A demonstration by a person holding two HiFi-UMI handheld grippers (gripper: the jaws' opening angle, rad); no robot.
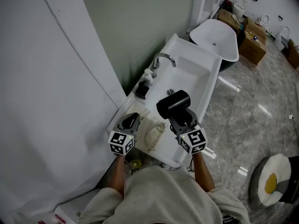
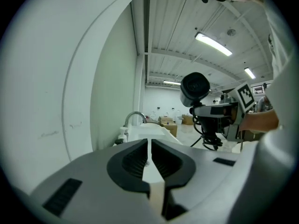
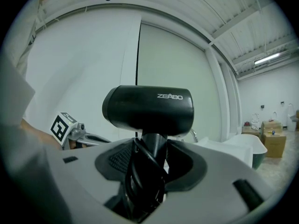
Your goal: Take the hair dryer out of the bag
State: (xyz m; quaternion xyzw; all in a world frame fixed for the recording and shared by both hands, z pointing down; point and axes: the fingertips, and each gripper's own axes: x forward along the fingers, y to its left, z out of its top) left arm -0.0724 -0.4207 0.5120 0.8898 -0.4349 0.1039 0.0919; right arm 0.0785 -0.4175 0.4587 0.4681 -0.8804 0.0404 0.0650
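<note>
**Head view.** The right tongs (image 1: 183,118) gripped the black hair dryer (image 1: 173,104) by its handle, clear of the bag and held above the white sink (image 1: 201,78). The cream bag (image 1: 155,133) lay on the sink's near ledge, between the two tongs.

**Left gripper view.** The left tongs (image 2: 149,157) stood narrow, a thin slit, gripping nothing.

**Right gripper view.** The handle, cord wound round it, filled the right tongs, with the barrel uppermost.

A white rectangular washbasin (image 1: 194,71) with a curved chrome tap (image 1: 163,59) is set against a pale green wall panel (image 1: 135,27); what seem to be brown cardboard boxes (image 1: 254,48) are stood on glossy grey floor tiles (image 1: 243,106).
</note>
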